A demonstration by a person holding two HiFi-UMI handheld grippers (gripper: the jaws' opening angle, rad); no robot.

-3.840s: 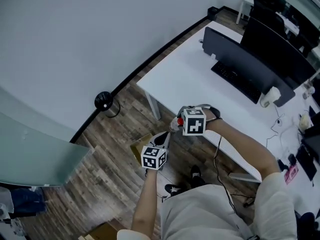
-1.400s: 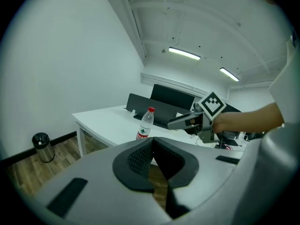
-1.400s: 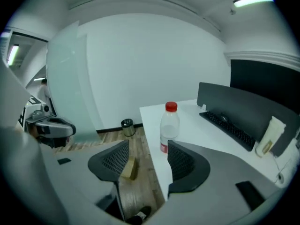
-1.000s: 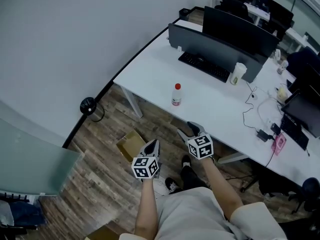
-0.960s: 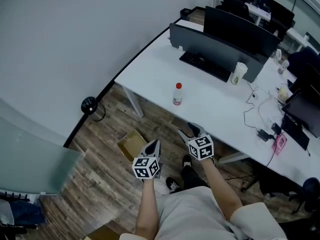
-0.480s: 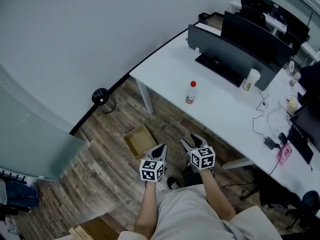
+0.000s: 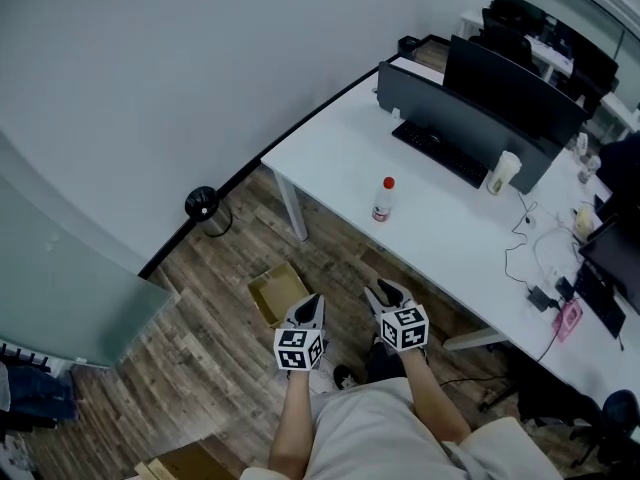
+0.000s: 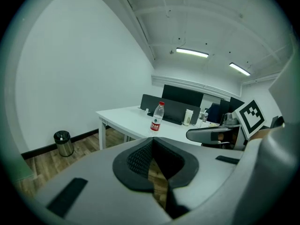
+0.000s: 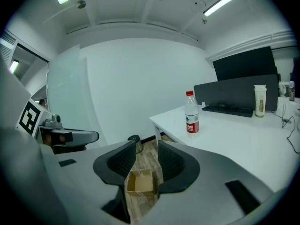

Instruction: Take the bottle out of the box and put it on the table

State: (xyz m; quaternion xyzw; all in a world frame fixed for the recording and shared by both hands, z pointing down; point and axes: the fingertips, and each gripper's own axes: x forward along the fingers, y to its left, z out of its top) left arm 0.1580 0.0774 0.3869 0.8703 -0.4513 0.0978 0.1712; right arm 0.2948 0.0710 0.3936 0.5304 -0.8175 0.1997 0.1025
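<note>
Both grippers have pulled back from the table since the earlier frame, where the right one carried the bottle at the table's edge. The right gripper (image 7: 388,290) is empty and its jaws are closing, with a clear gap left between the pads. Through that gap, in the right gripper view, only the floor and the cardboard box (image 9: 140,182) show. The left gripper (image 7: 312,303) has its jaw tips together with nothing between them. Both are held low over the wood-plank floor (image 7: 215,298), side by side and just apart, in front of the person's body.

Just beside the left gripper in the head view lies one open cardboard box on the floor, with nothing visible inside. Further out, one water bottle (image 7: 382,200) stands on the white table (image 7: 330,153) near its front edge. Its long axis is upright and its red cap is on top. Well behind it are one keyboard (image 7: 440,153) and one pale cup (image 7: 503,172). One black bin (image 7: 203,208) stands by the wall.
</note>
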